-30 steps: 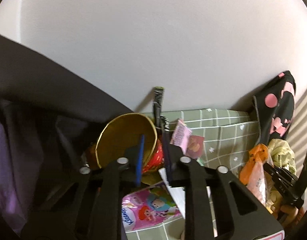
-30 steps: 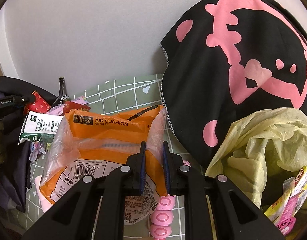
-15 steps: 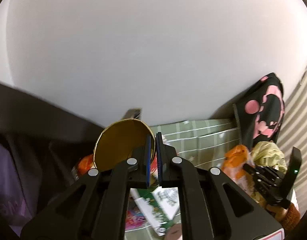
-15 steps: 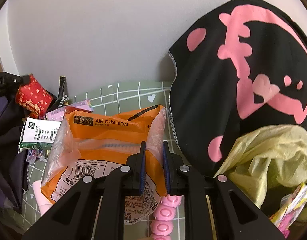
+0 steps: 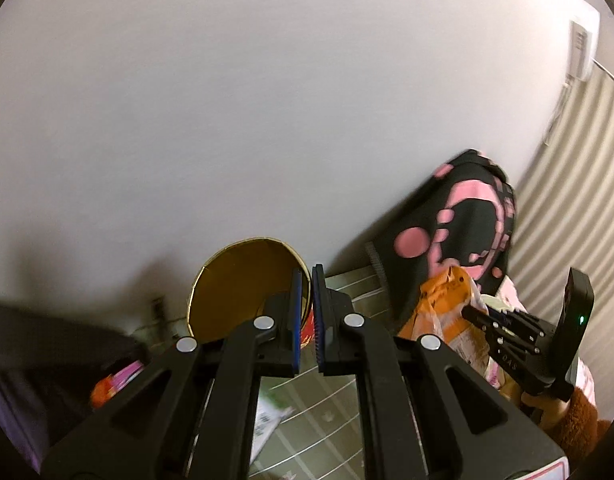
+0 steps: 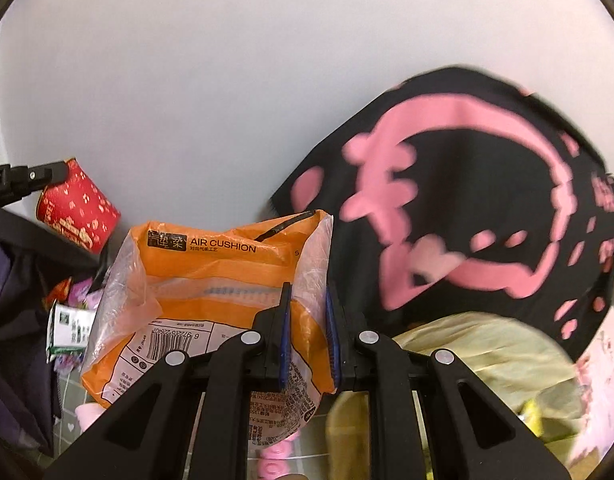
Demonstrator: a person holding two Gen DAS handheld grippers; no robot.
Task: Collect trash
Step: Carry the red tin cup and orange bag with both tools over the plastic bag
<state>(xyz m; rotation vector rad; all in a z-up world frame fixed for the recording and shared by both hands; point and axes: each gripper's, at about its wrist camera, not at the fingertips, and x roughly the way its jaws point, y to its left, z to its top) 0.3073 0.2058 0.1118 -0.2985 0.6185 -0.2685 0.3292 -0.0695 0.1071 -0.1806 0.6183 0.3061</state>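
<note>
A red paper cup [image 5: 243,284] with a gold inside hangs in the air before the white wall, its mouth facing the left wrist camera. My left gripper [image 5: 305,280] is shut on its rim, one finger inside and one outside. From the right wrist view the same cup [image 6: 81,208] shows its red printed side, held by the left gripper [image 6: 47,174]. My right gripper [image 6: 307,300] is shut on a fold of an orange "AIR CUSHION" plastic bag [image 6: 211,272], which hangs lifted. In the left wrist view that orange bag [image 5: 443,308] sits in the right gripper [image 5: 473,312].
A black cushion with pink shapes [image 6: 487,200] leans on the wall at right, a pale yellow plastic bag [image 6: 467,352] below it. A green checked sheet [image 5: 335,400] lies underneath. A white and green packet [image 6: 67,328] and small wrappers lie beside dark clothing [image 6: 11,320].
The left jaws closed on the cup's rim and lifted it off the pile. The right gripper rose with the orange bag, and both views now tilt higher toward the wall.
</note>
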